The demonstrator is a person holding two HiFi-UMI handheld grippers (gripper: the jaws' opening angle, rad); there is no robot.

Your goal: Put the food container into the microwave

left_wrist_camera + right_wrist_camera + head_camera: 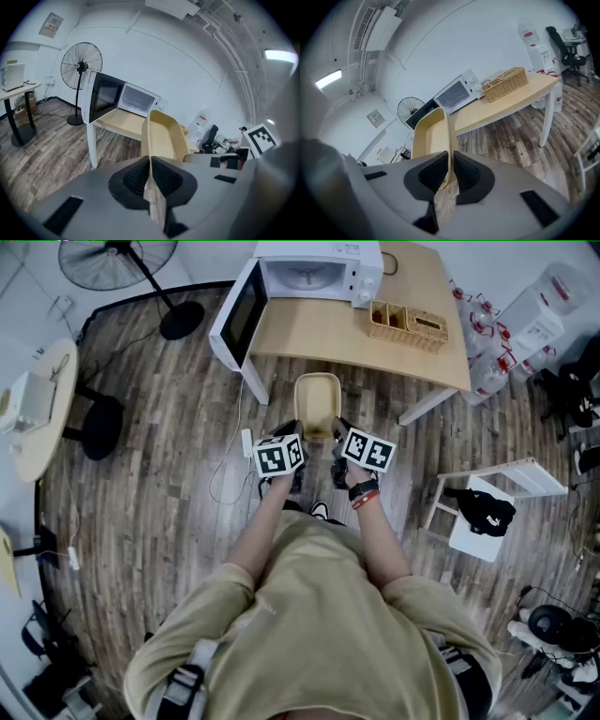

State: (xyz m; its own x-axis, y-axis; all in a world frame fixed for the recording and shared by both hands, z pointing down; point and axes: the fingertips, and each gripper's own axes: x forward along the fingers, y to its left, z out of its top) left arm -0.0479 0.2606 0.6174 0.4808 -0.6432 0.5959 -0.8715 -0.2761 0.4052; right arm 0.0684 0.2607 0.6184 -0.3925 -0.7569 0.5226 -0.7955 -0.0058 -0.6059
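Short of the counter (pixel 319 334), a beige food container (pixel 317 401) was clamped on opposite rims by the left tongs (pixel 151 183) and right tongs (pixel 450 176), apparently for steady carriage toward the open microwave (pixel 314 273).

Light wood table (pixel 319 338) w/ white legs stood on wood-plank floor (pixel 169 456). On it: white microwave (pixel 319 268) at back-left corner, door swung open past table's left edge; partitioned wicker basket (pixel 409 326) just right of it. On floor to the left: pedestal fan (pixel 178 320), round side table (pixel 42 418).
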